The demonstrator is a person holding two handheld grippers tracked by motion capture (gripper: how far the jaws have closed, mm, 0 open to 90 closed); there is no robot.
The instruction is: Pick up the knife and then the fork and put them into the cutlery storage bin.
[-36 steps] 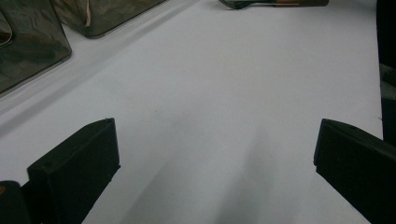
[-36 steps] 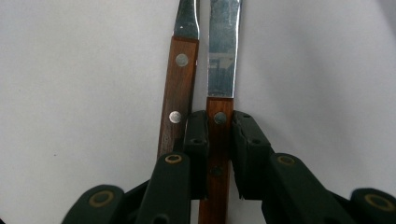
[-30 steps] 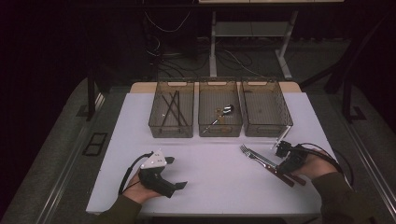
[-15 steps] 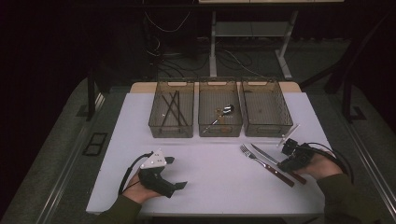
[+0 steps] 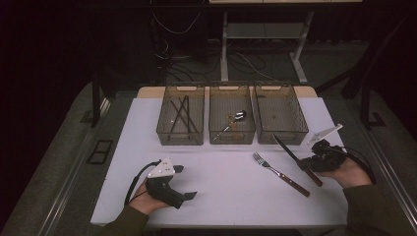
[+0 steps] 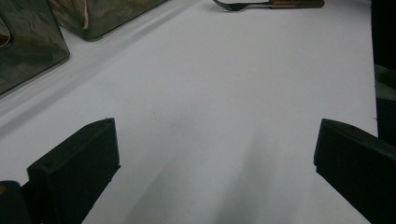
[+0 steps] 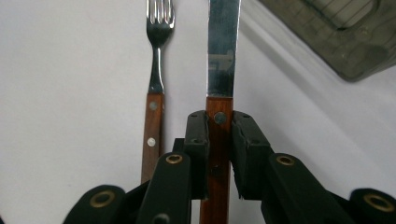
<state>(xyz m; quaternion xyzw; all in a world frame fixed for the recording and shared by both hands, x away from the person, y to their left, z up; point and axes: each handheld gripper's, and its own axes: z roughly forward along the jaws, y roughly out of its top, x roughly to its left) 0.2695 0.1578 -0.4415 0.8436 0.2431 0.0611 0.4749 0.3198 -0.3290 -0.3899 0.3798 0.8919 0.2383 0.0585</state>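
worktop (image 5: 221,172): white, matte, flat rectangular sheet; smooth, with soft shadows on it in the left gripper view.
bins: three clear smoky plastic trays in a row at the far edge, rectangular, thin-walled. left bin (image 5: 180,120) holds dark thin sticks; middle bin (image 5: 231,119) holds a small shiny metal piece, too small to name; right bin (image 5: 280,118) looks bare apart from a faint grid on its floor.
left gripper (image 5: 183,183): black body with a grey three-cornered plate on top, resting low on the near left of the worktop. jaws spread wide, nothing between them; blocky black pads (image 6: 74,161) with bare white surface in the gap.
right gripper (image 5: 306,164): black, linked arms with brass-coloured rivets, at the near right of the worktop. jaws clenched on the knife handle, pads pressing both sides just below the blade.
knife (image 7: 222,51): flat, shiny steel blade, reddish-brown wooden handle with metal rivets. held in the right gripper, blade slanting up toward the right bin and off the worktop in the high view.
fork (image 5: 280,173): steel tines and neck, matching riveted wooden handle. lying flat on the worktop just beside the knife, free of the jaws, tines pointing toward the middle bin.
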